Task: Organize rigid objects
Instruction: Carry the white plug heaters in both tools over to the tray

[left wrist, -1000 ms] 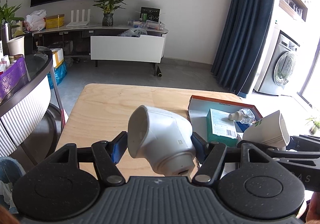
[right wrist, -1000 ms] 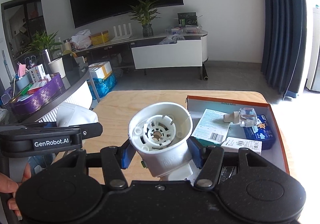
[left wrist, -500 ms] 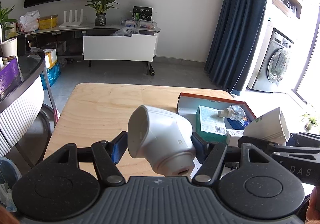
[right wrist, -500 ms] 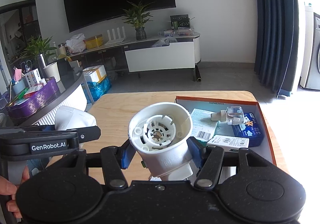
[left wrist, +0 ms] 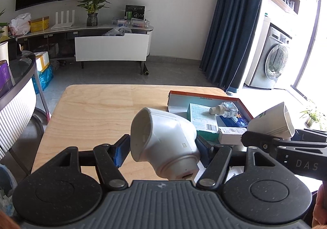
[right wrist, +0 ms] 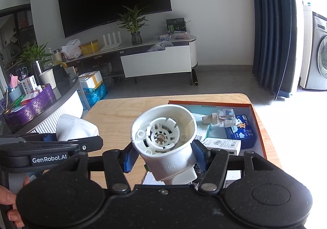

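Observation:
My left gripper point(left wrist: 163, 148) is shut on a white elbow-shaped plastic plug-in housing point(left wrist: 165, 143) and holds it above the wooden table point(left wrist: 98, 110). My right gripper point(right wrist: 163, 154) is shut on a second white plug-in housing point(right wrist: 165, 139), its open ribbed mouth facing the camera. Each held housing also shows in the other view, the right one point(left wrist: 271, 121) and the left one point(right wrist: 75, 126). An orange-rimmed shallow box point(right wrist: 258, 122) on the table's right side holds a clear refill bottle point(right wrist: 221, 118), a blue pack point(right wrist: 241, 131), a teal carton point(left wrist: 202, 118) and a small white carton point(right wrist: 222, 144).
A round glass counter point(right wrist: 61, 94) with a purple tray and small items stands to the left. Beyond the table are bare floor, a TV cabinet point(left wrist: 111, 49), a dark curtain point(left wrist: 231, 30) and a washing machine point(left wrist: 273, 63) at right.
Both grippers have drawn back and swung slightly, so the table and box sit farther ahead and lower in view. Both housings stay gripped as before.

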The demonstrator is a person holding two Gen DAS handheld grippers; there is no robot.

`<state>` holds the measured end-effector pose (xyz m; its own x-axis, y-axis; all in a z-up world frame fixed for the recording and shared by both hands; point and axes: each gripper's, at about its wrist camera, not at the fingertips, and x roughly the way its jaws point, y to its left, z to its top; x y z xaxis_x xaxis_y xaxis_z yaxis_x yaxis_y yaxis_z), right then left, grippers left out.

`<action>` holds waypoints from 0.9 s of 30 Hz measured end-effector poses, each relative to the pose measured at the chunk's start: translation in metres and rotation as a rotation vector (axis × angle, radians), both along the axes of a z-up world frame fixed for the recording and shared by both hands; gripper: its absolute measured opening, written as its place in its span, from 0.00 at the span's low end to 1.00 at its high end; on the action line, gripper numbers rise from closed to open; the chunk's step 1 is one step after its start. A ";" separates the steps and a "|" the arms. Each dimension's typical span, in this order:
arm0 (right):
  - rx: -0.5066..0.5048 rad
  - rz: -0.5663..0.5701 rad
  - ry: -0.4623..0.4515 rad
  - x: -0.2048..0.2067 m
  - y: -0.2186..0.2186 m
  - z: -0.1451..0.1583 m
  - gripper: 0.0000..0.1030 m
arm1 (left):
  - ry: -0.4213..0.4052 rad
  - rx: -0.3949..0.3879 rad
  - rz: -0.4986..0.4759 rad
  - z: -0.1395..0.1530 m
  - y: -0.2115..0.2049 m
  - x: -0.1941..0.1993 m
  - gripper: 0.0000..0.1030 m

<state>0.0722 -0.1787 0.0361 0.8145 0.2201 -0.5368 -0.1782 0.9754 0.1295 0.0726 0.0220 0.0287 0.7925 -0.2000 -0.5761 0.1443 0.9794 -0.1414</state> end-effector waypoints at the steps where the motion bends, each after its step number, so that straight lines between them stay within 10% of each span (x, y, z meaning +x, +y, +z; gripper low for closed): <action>1: 0.000 -0.002 0.000 0.000 -0.001 0.000 0.68 | 0.001 0.001 -0.004 0.000 -0.002 0.000 0.66; 27: 0.016 -0.059 -0.022 -0.016 -0.016 0.004 0.68 | 0.001 0.004 -0.072 0.000 -0.020 -0.005 0.66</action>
